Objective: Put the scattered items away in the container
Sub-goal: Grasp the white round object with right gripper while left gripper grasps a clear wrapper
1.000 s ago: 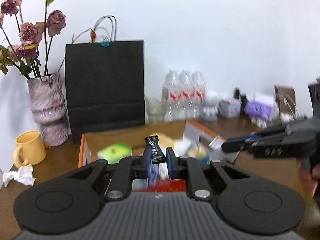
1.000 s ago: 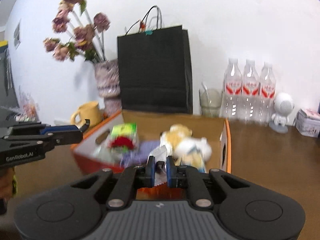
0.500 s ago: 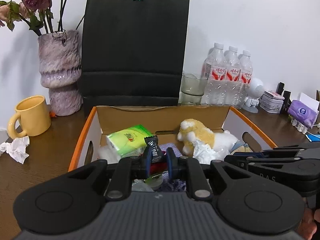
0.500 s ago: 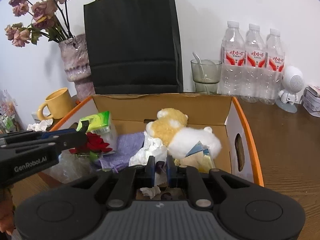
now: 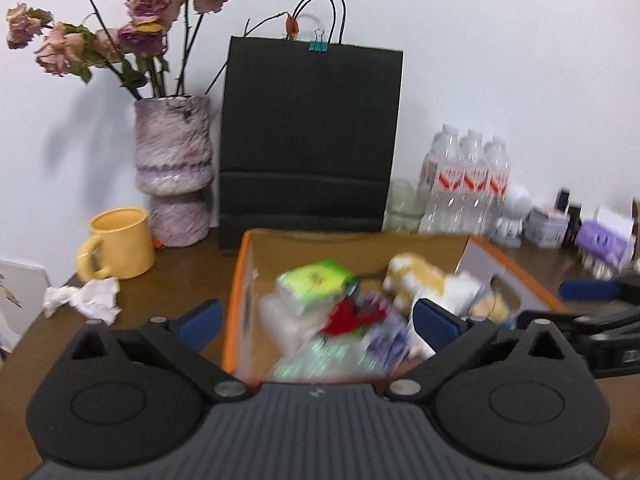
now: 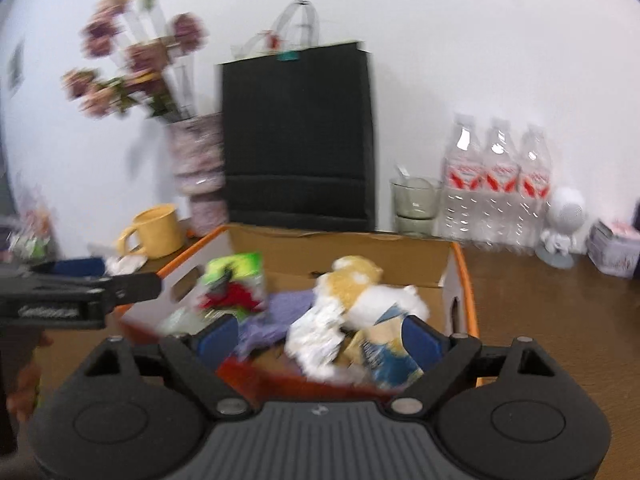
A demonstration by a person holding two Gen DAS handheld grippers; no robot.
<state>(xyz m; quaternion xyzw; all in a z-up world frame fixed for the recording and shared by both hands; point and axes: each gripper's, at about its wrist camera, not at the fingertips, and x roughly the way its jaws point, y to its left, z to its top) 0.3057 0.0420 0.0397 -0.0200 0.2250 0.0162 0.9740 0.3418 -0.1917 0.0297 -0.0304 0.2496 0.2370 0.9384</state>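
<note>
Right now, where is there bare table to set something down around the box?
Bare wood lies right of the cardboard box, in front of the water bottles. A smaller patch sits between the box and the yellow mug. The back wall row is crowded.

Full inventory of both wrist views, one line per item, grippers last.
cardboard box: 1, brown, orange rim, table centre
plush toy: 1, yellow-white, in box
green pack: 1, in box, left
red item: 1, in box; blurred
paper bag: 1, black, behind box
vase: 1, mauve, dried roses, left of bag
mug: 1, yellow, left
crumpled tissue: 1, white, near mug
water bottles: 3, clear, right
glass: 1, beside bottles
left gripper: jaws just opened, nothing held
right gripper: jaws just opened, nothing held
</note>
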